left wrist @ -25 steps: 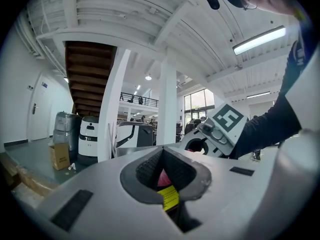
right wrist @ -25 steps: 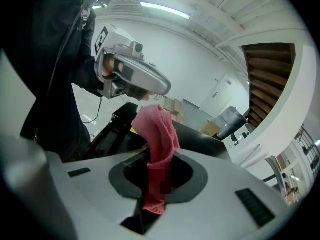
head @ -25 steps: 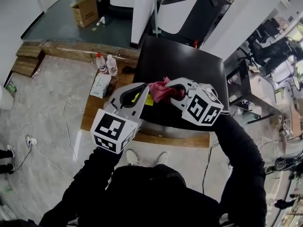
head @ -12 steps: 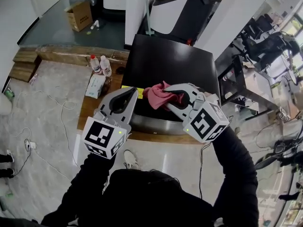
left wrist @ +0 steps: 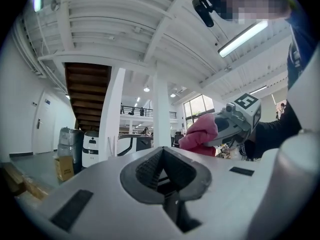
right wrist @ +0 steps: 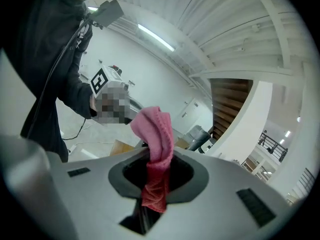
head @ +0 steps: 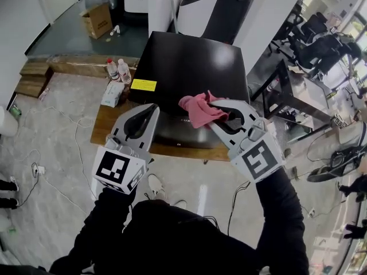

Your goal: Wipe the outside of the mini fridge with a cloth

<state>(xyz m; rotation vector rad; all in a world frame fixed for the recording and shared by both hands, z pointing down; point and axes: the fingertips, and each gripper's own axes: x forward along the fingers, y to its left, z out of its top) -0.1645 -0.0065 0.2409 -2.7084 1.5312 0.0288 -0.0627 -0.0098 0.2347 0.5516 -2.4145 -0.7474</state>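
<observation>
A: Right tool [head: 213, 114], state?

B: Clamped on a pink cloth [head: 198, 109]. Along its own jaws: cloth pinched between the pads, 1 fold standing above them, 1 tail hanging below.

A: Left tool [head: 150, 112]?

B: Jaws pressed together, nothing between. Tip aimed toward the front left part of the fridge; beside the right tool, apart from it.

A: Position of the cloth?

B: In the head view, over the front edge of the black mini fridge [head: 189, 59], toward its right side. Contact with the surface not discernible in any view.

A: And the fridge itself?

B: Glossy black top, 1 yellow label [head: 143, 85] at the near left corner. Set on a low wooden platform [head: 106, 132] over a pale stone floor [head: 51, 171].

A: Surroundings?

B: 2 pale bottles [head: 121, 72] and 1 white packet [head: 112, 93] just left of the fridge. 1 cardboard box [head: 97, 17] farther back on a darker floor. White cables [head: 69, 125] trailing across the stone at left. Black sleeves [head: 281, 222] on both arms, 1 square-marker cube behind each tool.
</observation>
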